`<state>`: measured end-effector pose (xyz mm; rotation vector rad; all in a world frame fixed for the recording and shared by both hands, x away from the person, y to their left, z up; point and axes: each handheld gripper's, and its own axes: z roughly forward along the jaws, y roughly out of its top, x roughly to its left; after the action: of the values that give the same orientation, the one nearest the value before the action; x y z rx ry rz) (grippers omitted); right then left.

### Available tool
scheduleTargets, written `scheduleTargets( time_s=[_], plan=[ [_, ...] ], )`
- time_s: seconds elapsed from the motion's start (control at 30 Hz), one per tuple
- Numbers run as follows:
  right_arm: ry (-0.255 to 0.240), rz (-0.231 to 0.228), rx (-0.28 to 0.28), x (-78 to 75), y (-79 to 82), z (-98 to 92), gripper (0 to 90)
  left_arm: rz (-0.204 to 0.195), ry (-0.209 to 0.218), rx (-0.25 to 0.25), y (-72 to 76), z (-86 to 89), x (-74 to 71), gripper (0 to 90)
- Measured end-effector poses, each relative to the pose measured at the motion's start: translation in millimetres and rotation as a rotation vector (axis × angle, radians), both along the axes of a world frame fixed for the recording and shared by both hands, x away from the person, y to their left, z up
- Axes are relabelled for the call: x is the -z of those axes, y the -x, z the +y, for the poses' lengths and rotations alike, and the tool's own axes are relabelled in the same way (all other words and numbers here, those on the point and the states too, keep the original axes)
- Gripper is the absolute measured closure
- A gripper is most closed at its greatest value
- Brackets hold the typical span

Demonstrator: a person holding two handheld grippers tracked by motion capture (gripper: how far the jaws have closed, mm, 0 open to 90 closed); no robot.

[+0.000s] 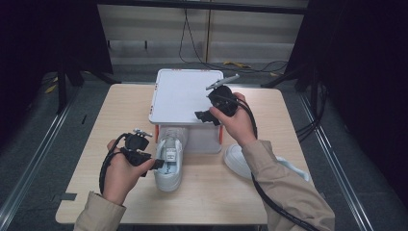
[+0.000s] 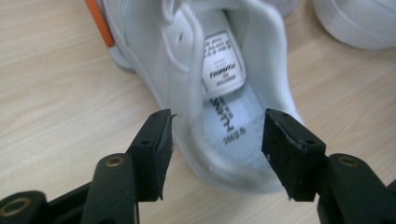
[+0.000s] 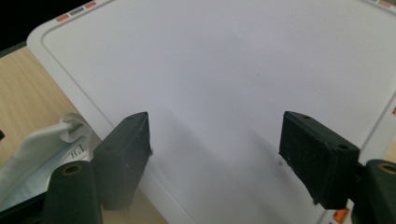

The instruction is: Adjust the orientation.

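Observation:
A white sneaker (image 1: 169, 166) lies on the wooden table with its toe tucked under a white stand (image 1: 185, 94). In the left gripper view its heel and insole (image 2: 229, 126) sit between the jaws of my left gripper (image 2: 217, 123), which is open; the pads flank the heel without pressing it. From above, my left gripper (image 1: 153, 164) sits just left of that shoe. My right gripper (image 1: 206, 116) hovers over the front right of the stand's flat top (image 3: 224, 70). It (image 3: 215, 140) is open with nothing between its fingers.
A second white sneaker (image 1: 236, 161) lies to the right of the stand, partly covered by the person's right forearm; it also shows in the left gripper view (image 2: 359, 23). The stand has orange legs (image 2: 99, 23). Cables trail on the floor behind the table.

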<state>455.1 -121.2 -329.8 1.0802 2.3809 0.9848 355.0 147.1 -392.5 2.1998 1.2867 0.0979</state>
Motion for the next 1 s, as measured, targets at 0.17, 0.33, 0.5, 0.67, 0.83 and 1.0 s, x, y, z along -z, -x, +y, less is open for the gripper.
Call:
scheduleTargets(
  time_s=[0.17, 0.33, 0.5, 0.67, 0.83, 1.0],
  plan=[
    [0.005, 0.001, 0.016, 5.5, -1.0, 0.9, 24.2, -0.001, 0.019, 0.028, 10.0, 6.5, 7.1, 41.4],
    [0.015, 0.012, 0.017, 5.5, -1.0, 2.0, 24.0, 0.031, 0.03, 0.055, 18.5, 12.8, 5.0, 40.5],
    [0.02, 0.013, 0.023, 5.6, -0.8, 3.7, 23.9, 0.078, -0.025, 0.047, 24.2, 13.6, 6.7, 35.7],
    [0.004, -0.001, 0.046, 7.7, 0.9, 4.7, 23.5, 0.116, -0.031, 0.044, 35.2, 3.4, 33.9, 39.5],
    [-0.002, -0.014, 0.06, 9.4, 1.7, 6.0, 23.6, 0.138, -0.073, 0.029, 34.6, -8.0, 46.9, 33.6],
    [-0.003, -0.005, 0.059, 9.6, 1.0, 6.5, 23.6, 0.131, -0.056, 0.022, 32.8, -21.0, 51.8, 32.4]
  ],
)
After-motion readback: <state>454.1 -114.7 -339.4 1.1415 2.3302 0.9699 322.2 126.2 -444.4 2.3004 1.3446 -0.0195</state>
